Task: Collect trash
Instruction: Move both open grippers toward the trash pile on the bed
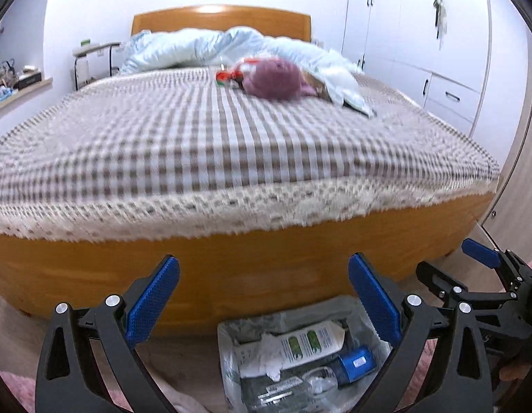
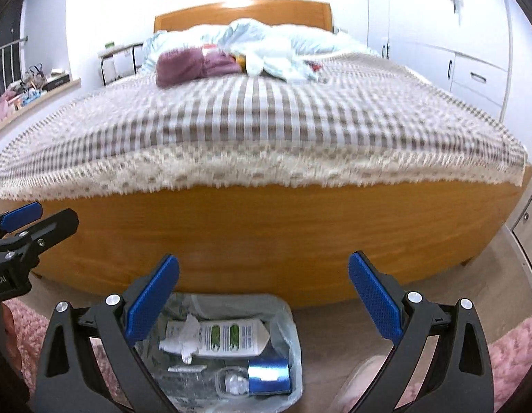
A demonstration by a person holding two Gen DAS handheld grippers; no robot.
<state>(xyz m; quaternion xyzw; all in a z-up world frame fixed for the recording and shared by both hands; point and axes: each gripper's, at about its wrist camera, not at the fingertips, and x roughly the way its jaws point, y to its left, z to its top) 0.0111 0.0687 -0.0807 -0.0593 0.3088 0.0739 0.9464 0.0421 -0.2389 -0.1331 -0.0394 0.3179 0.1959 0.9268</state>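
A trash bin lined with a clear bag [image 1: 231, 351] [image 2: 286, 330] stands on the floor at the foot of the bed. Inside lie a white tube with green marks [image 1: 310, 342] [image 2: 231, 337], crumpled tissue [image 1: 271, 354] [image 2: 188, 332] and a clear bottle with a blue label [image 1: 355, 361] [image 2: 266, 375]. My left gripper [image 1: 264, 285] is open above the bin, nothing between its fingers. My right gripper [image 2: 264, 285] is open too, held empty over the bin. On the bed, red-orange wrappers [image 1: 228, 77] lie beside a purple plush [image 1: 276, 77] [image 2: 193, 63].
The checked bed [image 1: 197, 130] [image 2: 266, 113] with its wooden footboard [image 1: 231, 268] fills the view ahead. A pale blue quilt [image 1: 204, 46] is bunched near the headboard. White wardrobes [image 1: 420, 34] stand right, a cluttered shelf [image 1: 11, 86] left. Pink rug [image 2: 513, 351] lies underfoot.
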